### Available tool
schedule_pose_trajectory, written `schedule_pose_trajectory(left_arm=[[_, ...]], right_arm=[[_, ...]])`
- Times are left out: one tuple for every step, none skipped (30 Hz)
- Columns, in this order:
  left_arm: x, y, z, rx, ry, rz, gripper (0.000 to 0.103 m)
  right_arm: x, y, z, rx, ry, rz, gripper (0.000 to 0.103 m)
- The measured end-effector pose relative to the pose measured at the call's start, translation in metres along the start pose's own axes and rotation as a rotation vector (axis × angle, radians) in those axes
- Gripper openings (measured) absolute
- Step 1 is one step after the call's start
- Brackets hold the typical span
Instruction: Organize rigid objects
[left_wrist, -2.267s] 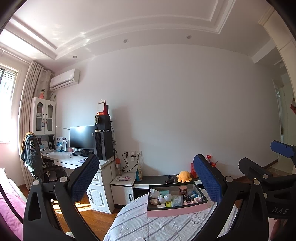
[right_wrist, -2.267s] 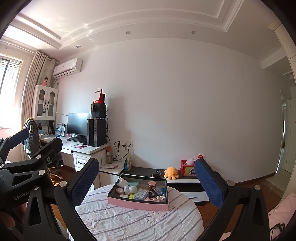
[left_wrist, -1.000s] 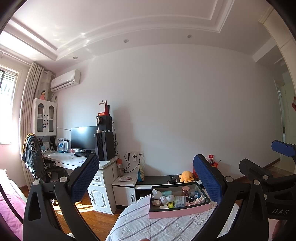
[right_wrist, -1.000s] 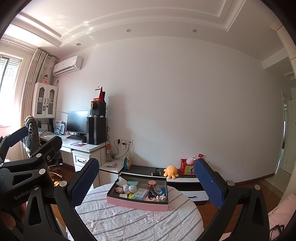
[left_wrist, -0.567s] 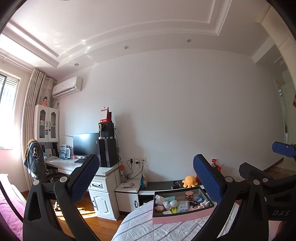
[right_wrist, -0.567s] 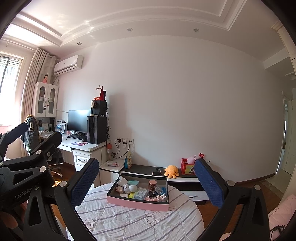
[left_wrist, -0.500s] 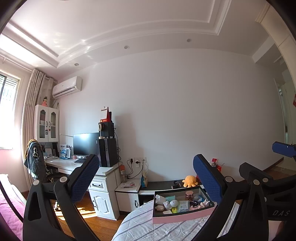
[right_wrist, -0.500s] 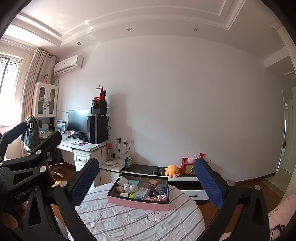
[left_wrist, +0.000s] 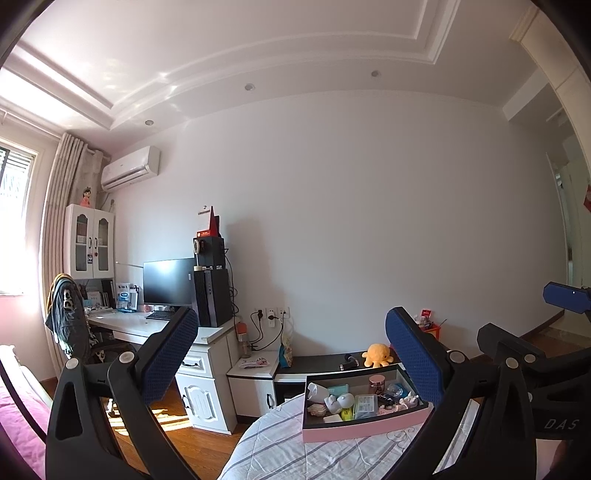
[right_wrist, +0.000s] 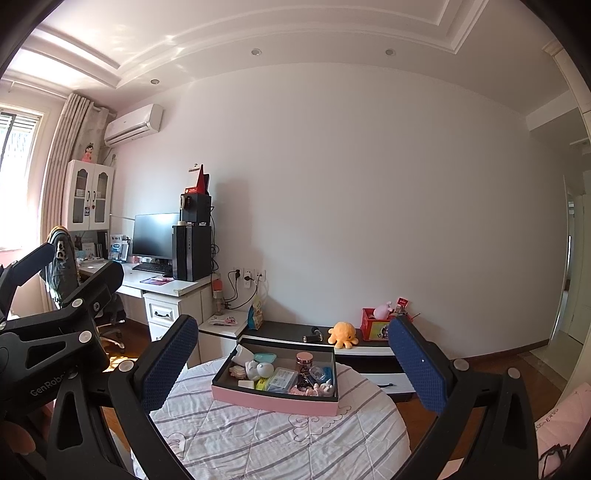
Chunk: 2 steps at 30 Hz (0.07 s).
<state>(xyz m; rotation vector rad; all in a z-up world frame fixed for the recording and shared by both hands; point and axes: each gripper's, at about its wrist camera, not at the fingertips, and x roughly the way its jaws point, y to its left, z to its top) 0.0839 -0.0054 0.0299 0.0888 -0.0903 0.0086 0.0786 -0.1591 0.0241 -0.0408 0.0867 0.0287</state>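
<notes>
**Both grippers wide, box of bits on round table**

Round table (right_wrist: 273, 443) w/ striped white cloth, centre of rm. Pink box (right_wrist: 275, 400) on far part of cloth, dark inside, packed w/ small stuff: rose-gold jar (right_wrist: 304, 359), white figure (right_wrist: 258, 369), clear case (right_wrist: 282, 378). Left gripper (left_wrist: 291, 354) spread wide, nothing between pads, held up well short of box; box low right in its view. Right gripper (right_wrist: 291, 360) also spread, empty, framing box. Behind: low cabinet (right_wrist: 288, 334) w/ orange plush octopus (right_wrist: 342, 334).

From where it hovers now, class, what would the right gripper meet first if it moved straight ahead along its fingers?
Probably the pink box on the round table: it sits centred between the open right gripper fingers, though depth is uncertain.
</notes>
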Motion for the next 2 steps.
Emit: schedule_pose_trajectory(left_arm=[[0.0013, 0.0005, -0.0005, -0.001, 0.004, -0.003, 0.103], [0.0022, 0.0015, -0.0008, -0.004, 0.008, -0.006, 0.103]], right_arm=[[0.0005, 0.0009, -0.0007, 0.001, 0.001, 0.0, 0.103], [0.0006, 0.0008, -0.0006, 0.002, 0.001, 0.001, 0.103]])
